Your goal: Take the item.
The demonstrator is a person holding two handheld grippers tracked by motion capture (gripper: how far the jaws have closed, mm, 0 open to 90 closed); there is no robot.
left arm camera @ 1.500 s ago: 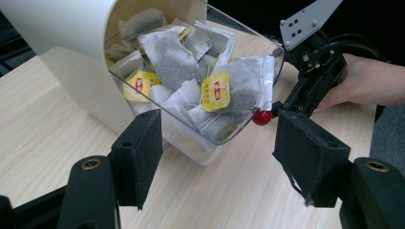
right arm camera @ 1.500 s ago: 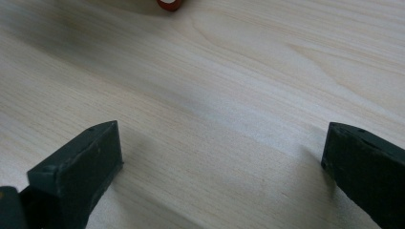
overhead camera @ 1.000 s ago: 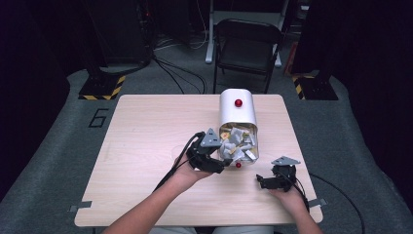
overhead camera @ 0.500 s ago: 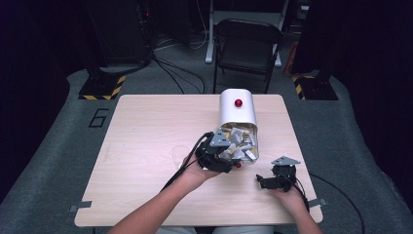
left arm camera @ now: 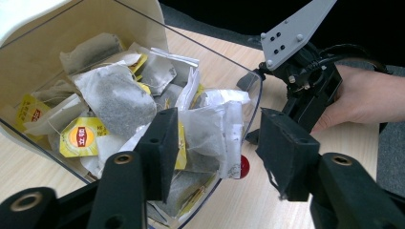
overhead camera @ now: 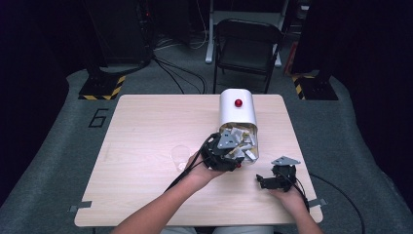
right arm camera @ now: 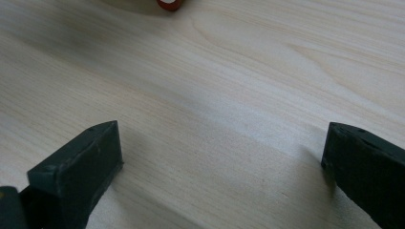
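A white canister (overhead camera: 237,109) lies on its side on the wooden table (overhead camera: 146,126), its clear mouth (left arm camera: 239,76) full of tea bags (left arm camera: 114,95) with yellow tags. My left gripper (overhead camera: 233,155) is at that mouth. Its jaws (left arm camera: 217,152) have just been closing and stand on either side of a white tea bag (left arm camera: 210,126) at the rim, with small gaps still showing, so it is open. My right gripper (overhead camera: 263,181) rests low over the table to the right, its jaws (right arm camera: 219,157) wide open over bare wood.
A clear plastic cup (overhead camera: 180,156) stands left of my left hand. A small red knob (left arm camera: 243,164) sits by the canister's rim, and another (overhead camera: 238,103) on its white body. A folding chair (overhead camera: 246,44) stands behind the table.
My left gripper moved right, up to the canister's mouth, and its jaws narrowed around a tea bag. The right gripper stayed where it was.
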